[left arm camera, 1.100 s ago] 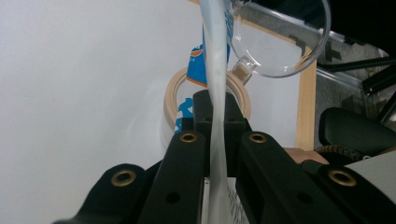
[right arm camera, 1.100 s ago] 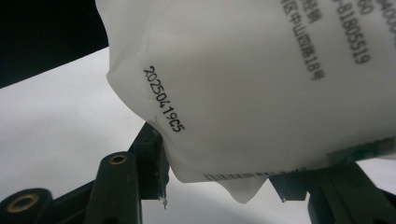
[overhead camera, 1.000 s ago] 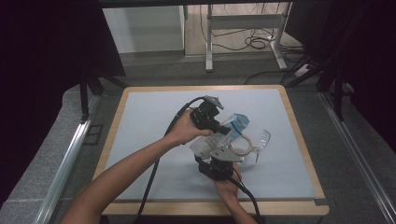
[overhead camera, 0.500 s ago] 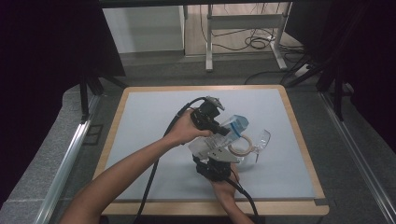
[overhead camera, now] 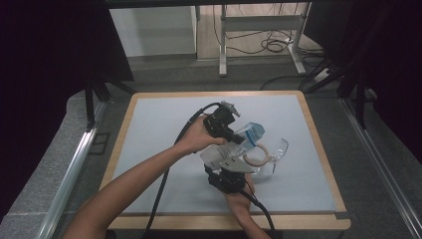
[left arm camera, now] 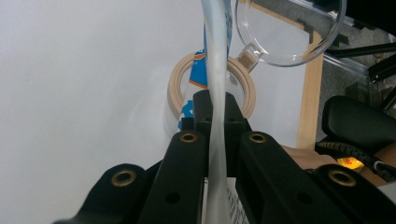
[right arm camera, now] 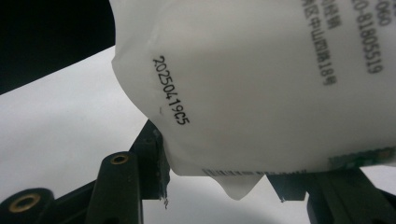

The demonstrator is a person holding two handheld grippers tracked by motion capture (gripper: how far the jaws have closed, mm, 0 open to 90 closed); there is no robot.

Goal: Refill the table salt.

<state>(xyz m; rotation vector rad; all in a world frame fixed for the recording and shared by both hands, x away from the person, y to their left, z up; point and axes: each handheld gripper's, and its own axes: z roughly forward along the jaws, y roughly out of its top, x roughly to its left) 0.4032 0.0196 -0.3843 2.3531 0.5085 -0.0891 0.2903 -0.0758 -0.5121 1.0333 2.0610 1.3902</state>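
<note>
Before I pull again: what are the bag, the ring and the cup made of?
Bag: thin glossy white plastic film, by its creases and printing. Ring: pale wood, matte, probably. Cup: clear hard plastic or glass; the table edge shows through it.

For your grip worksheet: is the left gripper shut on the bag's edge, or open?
Shut: the left gripper's jaws pinch the bag's thin edge.

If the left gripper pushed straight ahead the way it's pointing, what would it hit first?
The left gripper is shut on the edge of a white plastic pouch. Straight ahead lies the wooden ring over the jar mouth, probably met first; the clear glass lid sits just beyond, though depth is uncertain.
</note>
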